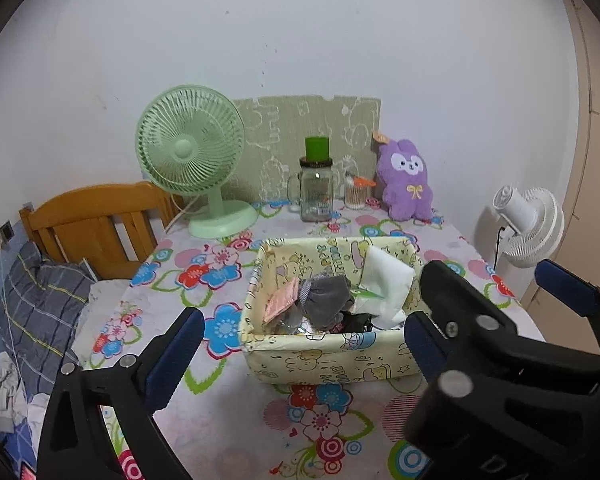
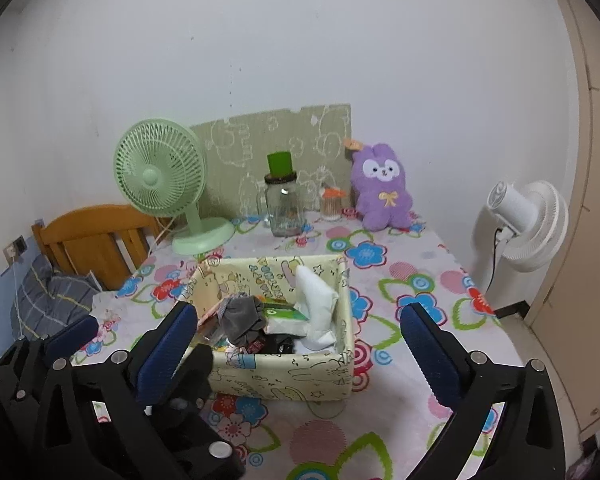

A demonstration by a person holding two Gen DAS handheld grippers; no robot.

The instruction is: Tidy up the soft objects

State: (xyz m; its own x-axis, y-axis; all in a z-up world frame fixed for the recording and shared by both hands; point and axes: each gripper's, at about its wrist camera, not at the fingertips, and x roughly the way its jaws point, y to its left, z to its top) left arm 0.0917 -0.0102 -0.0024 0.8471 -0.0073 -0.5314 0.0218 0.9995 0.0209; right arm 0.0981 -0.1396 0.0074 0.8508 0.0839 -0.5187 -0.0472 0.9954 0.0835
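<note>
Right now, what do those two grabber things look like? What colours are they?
Both grabbers look the same. The left gripper has chunky black plastic arms with round silver bolts, and two flat fingers covered in dark blue pads. The right gripper matches it: black frame, silver bolts, blue padded fingers. No cables, sleeves or hands show.

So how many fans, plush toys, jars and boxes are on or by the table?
Fans: 2, green fan and white fan
Plush toys: 1, purple bunny
Jars: 2, glass mug jar and small jar
Boxes: 1, yellow storage box
Total: 6
</note>
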